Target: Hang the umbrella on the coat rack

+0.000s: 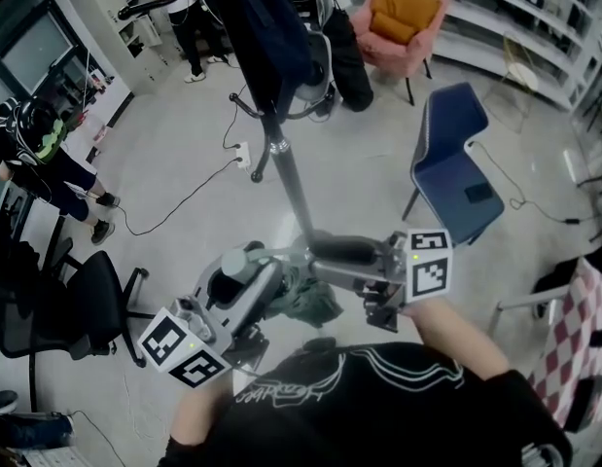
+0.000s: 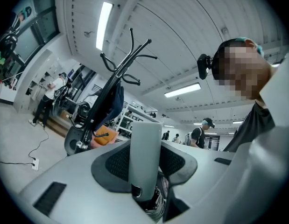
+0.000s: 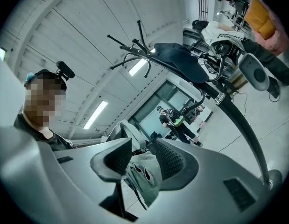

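**Grip.** The left tool (image 2: 145, 164) is clamping the umbrella's grey handle (image 2: 145, 143), its pads pressing on either side of the shaft. The right tool (image 3: 138, 157) is standing wide open. The loose grey-green canopy is bunching between its pads but is not being gripped.

**Position.** The folded umbrella (image 1: 310, 302) is hanging in front of the person's chest, between the two tools. Its long axis appears to be running roughly from the left tool across toward the right one.

**Target.** The coat rack (image 1: 293, 188) is standing directly ahead, its pole rising just beyond the tools. Its hooks (image 2: 131, 43) are sitting well above them. A dark garment (image 1: 271, 37) is already occupying part of the top.

**Judgement.** The left hand alone is carrying the load, so the coming move is calling for raising it forward and up toward a free hook.
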`<action>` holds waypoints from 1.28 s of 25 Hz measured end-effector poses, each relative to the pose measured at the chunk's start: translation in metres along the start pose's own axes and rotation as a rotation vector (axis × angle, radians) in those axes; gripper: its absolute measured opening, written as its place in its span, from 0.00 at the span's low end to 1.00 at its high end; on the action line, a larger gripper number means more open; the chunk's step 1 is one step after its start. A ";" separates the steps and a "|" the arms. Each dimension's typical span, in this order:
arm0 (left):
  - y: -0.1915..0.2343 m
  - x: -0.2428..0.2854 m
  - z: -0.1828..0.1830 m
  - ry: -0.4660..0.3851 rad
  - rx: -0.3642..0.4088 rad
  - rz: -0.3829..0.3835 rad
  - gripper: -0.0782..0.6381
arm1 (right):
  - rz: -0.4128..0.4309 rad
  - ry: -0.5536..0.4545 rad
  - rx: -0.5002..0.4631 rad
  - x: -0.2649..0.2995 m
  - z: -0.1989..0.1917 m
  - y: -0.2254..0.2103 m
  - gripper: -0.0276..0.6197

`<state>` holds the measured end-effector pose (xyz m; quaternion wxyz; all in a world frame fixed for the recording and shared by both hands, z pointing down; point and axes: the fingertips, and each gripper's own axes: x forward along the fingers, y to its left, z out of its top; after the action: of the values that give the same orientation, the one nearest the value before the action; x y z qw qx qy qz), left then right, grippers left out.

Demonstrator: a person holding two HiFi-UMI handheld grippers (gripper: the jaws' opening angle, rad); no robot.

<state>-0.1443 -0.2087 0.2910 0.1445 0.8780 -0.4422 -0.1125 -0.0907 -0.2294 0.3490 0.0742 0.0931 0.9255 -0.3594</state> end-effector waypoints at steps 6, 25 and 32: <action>0.029 0.002 -0.002 0.026 -0.022 -0.005 0.31 | -0.057 -0.018 -0.022 0.014 0.003 -0.018 0.15; 0.103 0.010 -0.009 0.106 -0.046 0.036 0.32 | -0.189 -0.085 -0.076 0.041 0.046 -0.054 0.11; 0.126 0.014 -0.008 0.105 -0.055 0.037 0.32 | -0.193 -0.099 -0.092 0.053 0.056 -0.062 0.10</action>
<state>-0.2273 -0.2901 0.3424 0.1938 0.8701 -0.4468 -0.0756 -0.1528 -0.3064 0.3378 0.0892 -0.0180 0.9410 -0.3261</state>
